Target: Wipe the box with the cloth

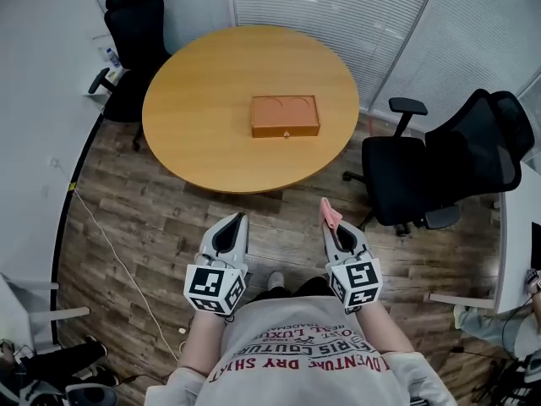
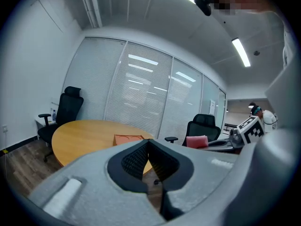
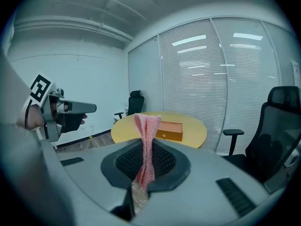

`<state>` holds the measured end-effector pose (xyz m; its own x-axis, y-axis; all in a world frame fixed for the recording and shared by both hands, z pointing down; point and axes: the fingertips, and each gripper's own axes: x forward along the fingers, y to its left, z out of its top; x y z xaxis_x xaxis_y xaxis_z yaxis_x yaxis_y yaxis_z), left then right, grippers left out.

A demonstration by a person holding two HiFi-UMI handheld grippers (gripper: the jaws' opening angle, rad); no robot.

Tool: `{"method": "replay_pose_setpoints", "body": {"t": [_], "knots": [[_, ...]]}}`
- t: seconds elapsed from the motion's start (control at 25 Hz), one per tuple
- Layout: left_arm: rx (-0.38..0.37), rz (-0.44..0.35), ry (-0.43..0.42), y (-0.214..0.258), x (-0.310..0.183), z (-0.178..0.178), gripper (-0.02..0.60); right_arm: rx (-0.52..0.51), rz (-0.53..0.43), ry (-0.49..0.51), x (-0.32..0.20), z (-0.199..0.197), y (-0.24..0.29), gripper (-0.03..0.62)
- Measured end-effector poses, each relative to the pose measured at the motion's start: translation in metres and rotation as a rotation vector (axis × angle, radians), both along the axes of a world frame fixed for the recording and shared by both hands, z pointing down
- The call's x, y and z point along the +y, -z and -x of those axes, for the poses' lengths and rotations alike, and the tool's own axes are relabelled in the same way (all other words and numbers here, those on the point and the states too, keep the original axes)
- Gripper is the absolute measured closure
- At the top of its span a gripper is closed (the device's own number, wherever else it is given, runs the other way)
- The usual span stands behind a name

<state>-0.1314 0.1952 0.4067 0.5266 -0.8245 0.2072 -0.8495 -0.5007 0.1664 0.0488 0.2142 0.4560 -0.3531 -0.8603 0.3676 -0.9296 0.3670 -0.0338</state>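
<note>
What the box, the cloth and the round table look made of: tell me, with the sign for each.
The orange rectangular box looks like wood or a leather-like covering, matt, with two pressed arcs on its lid. The pink knitted cloth is soft textile: ribbed knit texture, creased folds. The round tan table looks like wood or laminate: smooth, faint sheen.

- 1 round table (image 1: 211,117)
- 1 orange box (image 1: 285,116)
- 1 pink cloth (image 1: 330,213)
- 2 grippers: left gripper (image 1: 237,219), right gripper (image 1: 332,225)
- 2 black office chairs: far left (image 1: 135,32), right (image 1: 439,167)
- 1 person (image 1: 313,362)
</note>
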Motion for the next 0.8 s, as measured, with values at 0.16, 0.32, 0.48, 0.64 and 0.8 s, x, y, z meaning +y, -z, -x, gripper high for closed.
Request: {"method": "replay_pose_setpoints", "body": {"t": [0.16,0.32,0.48,0.64,0.8], "knots": [[-0.008,0.018,-0.009,-0.008,-0.032,-0.003,0.572,-0.005,0.016,-0.019,-0.033,-0.008,-0.008,0.565],[-0.02,0.026,0.006,-0.019,-0.067,-0.009,0.572,-0.011,0.015,-0.009,-0.077,-0.016,-0.018,0.565],[-0.033,0.026,0.036,-0.026,-0.112,-0.013,0.572,-0.02,0.0,0.019,-0.133,-0.021,-0.021,0.565],[-0.038,0.021,0.098,-0.023,-0.169,-0.021,0.572,-0.037,0.008,0.083,-0.2,-0.026,-0.025,0.565],[-0.055,0.013,0.138,-0.014,-0.222,-0.044,0.572,-0.042,0.019,0.135,-0.26,-0.045,-0.026,0.563]]}}
